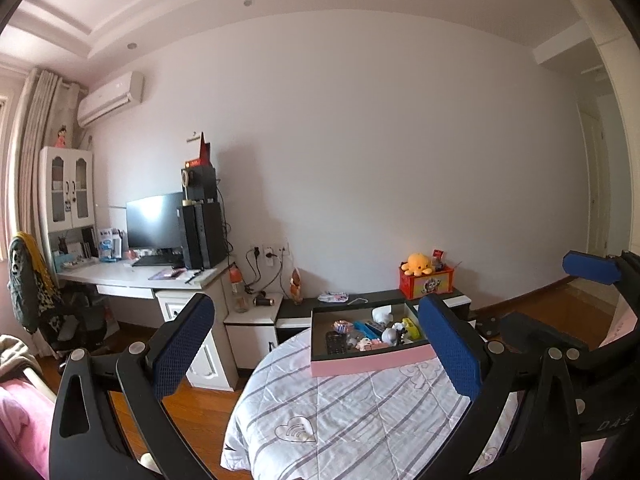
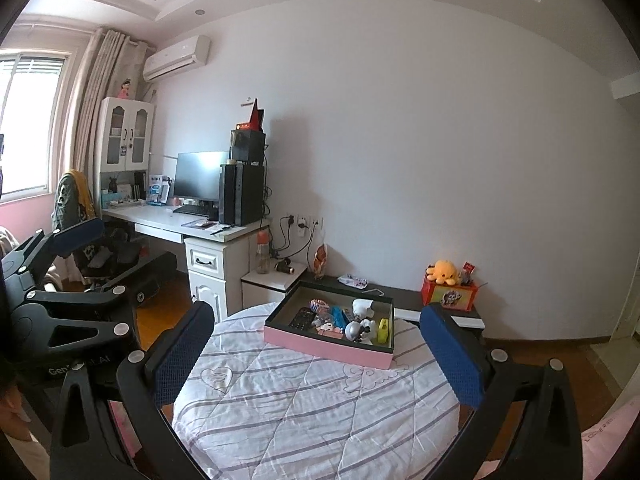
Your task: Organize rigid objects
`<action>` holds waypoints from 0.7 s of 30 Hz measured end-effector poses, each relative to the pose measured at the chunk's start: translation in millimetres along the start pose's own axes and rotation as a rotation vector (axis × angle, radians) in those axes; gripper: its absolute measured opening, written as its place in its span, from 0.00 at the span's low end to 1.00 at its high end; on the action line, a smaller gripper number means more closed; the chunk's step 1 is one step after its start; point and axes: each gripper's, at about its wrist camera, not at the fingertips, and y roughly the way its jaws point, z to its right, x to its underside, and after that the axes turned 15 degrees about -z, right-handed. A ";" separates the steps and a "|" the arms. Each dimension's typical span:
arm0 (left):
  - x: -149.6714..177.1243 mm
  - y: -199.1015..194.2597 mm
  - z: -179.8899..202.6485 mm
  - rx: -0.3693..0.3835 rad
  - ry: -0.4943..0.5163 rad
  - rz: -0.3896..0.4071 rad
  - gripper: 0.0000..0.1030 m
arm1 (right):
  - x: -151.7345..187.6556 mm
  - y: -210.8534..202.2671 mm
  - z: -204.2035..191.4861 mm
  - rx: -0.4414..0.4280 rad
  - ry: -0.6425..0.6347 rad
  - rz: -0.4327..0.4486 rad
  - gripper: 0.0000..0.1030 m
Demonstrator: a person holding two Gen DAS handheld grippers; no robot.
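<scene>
Fingers [image 2: 452,354] of both grippers spread wide, pink tray [image 2: 332,346] lying beyond them

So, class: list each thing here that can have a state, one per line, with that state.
left gripper: open, holding nothing
right gripper: open, holding nothing
pink box: lidless, small objects inside, on the bed
monitor: screen dark
cabinet doors: closed
desk drawer: closed

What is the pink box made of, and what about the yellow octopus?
The pink box looks like stiff cardboard: flat matte walls, sharp corners, dark lining, though I can't be sure. The yellow octopus looks like soft plush fabric: rounded, fuzzy and squashy.
</scene>
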 end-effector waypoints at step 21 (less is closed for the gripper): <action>-27.8 -38.1 -4.3 -0.111 0.015 0.106 1.00 | -28.1 -27.7 -6.7 -0.008 -0.020 0.118 1.00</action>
